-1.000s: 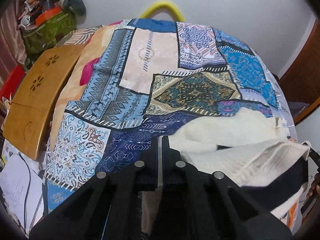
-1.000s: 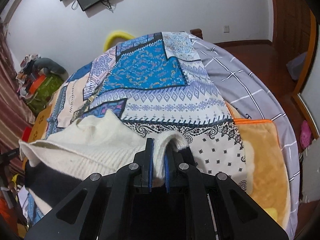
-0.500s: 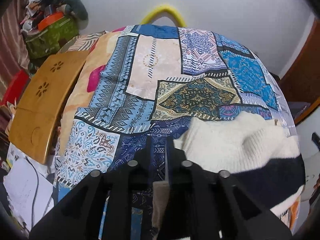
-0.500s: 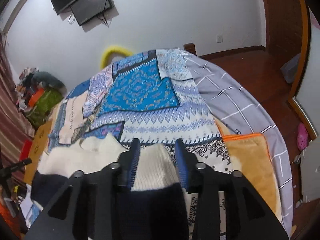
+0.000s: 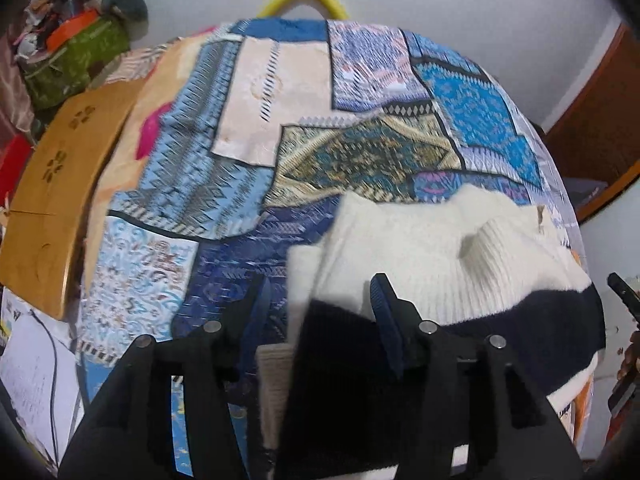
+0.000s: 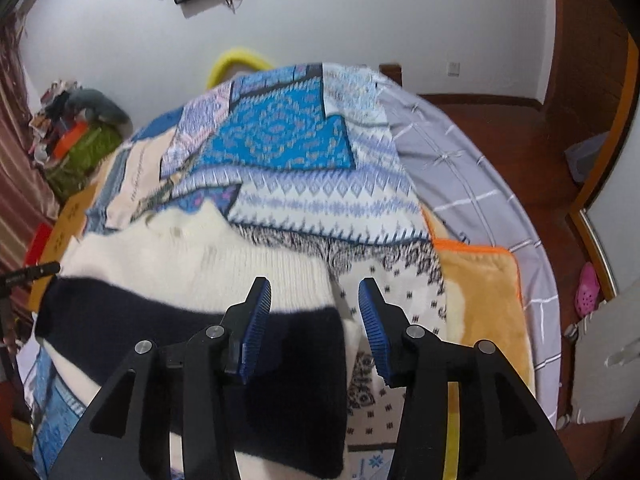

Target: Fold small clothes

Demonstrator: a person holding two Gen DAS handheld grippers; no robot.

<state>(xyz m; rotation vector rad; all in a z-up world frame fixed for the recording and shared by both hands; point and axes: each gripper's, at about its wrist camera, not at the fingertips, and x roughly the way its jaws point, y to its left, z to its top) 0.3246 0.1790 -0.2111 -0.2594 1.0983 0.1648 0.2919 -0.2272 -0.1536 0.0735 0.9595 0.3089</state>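
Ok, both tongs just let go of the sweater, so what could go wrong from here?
1. The cream and navy knitted sweater lies near the patchwork bedspread's front edge and may slide off.
2. The left tongs and right tongs, just opened, still straddle the knit and could snag it on lifting.

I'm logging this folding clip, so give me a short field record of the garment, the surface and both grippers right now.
garment: cream and navy knit sweater, lying on the bed
surface: patchwork bedspread
left gripper: open, jaws have just been opening, sweater edge between them, not pinched
right gripper: open, jaws have just been opening, over the sweater's right edge
beside bed: wooden board
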